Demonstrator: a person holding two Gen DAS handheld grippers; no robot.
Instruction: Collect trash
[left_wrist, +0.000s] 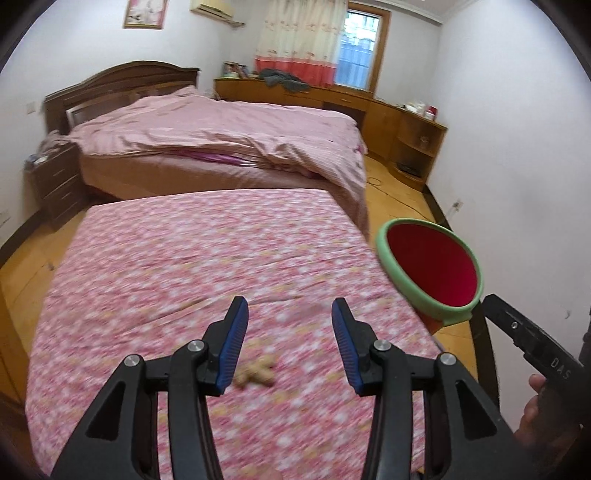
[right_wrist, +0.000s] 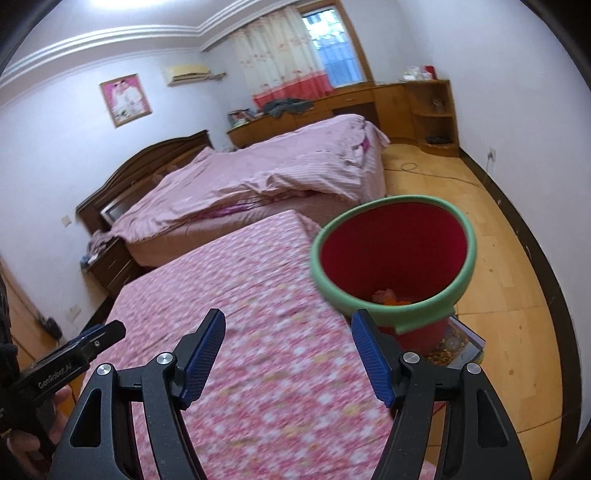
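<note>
A small tan scrap of trash (left_wrist: 255, 373) lies on the pink floral table cover (left_wrist: 184, 277), just below and between my left gripper's fingers. My left gripper (left_wrist: 290, 310) is open and empty above it. A red bin with a green rim (left_wrist: 430, 271) stands off the table's right edge; in the right wrist view the bin (right_wrist: 393, 258) holds some orange and pink trash (right_wrist: 388, 297) at its bottom. My right gripper (right_wrist: 288, 325) is open and empty, its right finger close to the bin's rim. The right gripper's body (left_wrist: 532, 343) also shows at the left view's right edge.
A bed with a pink quilt (left_wrist: 221, 136) stands behind the table. Wooden cabinets (left_wrist: 406, 122) line the far wall, and a nightstand (left_wrist: 55, 181) sits at left. A cable (right_wrist: 424, 171) runs over the wooden floor by the right wall (right_wrist: 517, 110).
</note>
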